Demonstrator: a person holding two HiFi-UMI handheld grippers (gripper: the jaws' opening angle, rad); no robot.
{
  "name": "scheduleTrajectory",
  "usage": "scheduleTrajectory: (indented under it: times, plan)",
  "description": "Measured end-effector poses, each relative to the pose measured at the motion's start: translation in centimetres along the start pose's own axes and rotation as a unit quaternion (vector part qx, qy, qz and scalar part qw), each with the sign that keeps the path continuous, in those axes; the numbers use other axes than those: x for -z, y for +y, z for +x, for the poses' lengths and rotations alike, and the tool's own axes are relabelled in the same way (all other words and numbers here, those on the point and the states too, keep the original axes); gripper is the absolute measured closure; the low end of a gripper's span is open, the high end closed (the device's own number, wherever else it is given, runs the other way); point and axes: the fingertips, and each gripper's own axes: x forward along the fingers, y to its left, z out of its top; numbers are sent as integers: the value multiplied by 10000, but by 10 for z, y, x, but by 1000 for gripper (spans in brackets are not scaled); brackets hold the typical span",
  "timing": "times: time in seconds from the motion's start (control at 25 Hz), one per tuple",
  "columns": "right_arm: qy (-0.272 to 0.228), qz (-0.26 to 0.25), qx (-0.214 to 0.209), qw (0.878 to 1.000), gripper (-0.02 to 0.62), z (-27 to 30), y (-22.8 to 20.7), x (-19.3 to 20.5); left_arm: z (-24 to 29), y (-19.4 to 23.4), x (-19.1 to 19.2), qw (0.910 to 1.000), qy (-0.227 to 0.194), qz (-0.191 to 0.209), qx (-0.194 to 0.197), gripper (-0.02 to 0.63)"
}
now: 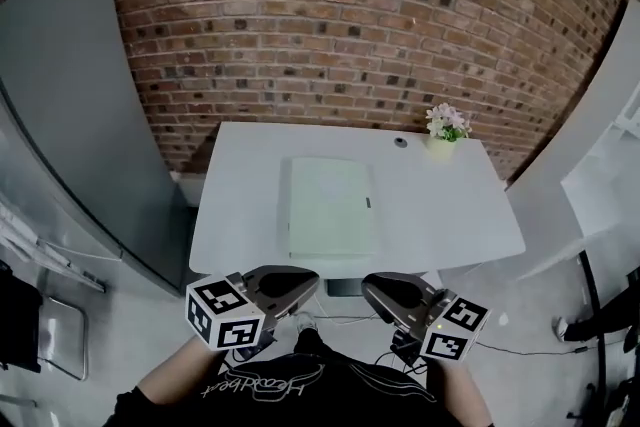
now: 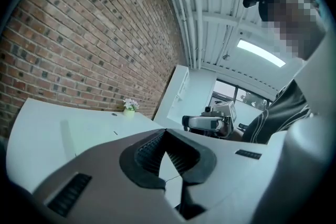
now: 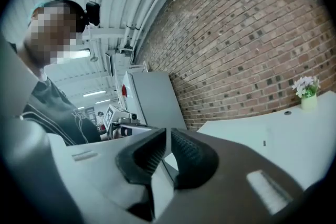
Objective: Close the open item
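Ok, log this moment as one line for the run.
left gripper: shut, empty | right gripper: shut, empty | both held near body, short of table | pale green item: flat on table, untouched

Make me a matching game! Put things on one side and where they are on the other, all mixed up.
Things:
1 flower pot
2 pale green flat thing
3 brick wall
4 left gripper

Places:
a behind the table
b middle of the table
c off the table, past its near edge
d back right corner of the table

Pairs: 1-d, 2-b, 3-a, 4-c
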Motion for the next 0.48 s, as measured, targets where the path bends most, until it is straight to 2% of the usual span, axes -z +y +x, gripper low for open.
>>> scheduleTrajectory:
  times: [0.2,0.32,0.48]
  plan:
    - [-402,427,54,9983,592,-7,0,-6,-11,-16,-10,9992,-346,-38,170,604]
    - [-340,465,-48,9983,592,-8,6,-2,-16,-23,-18,9980,-541,-182,264,604]
    - [-295,468,-137,9984,592,-8,13,0,-16,-28,-18,9984,-497,-120,233,604]
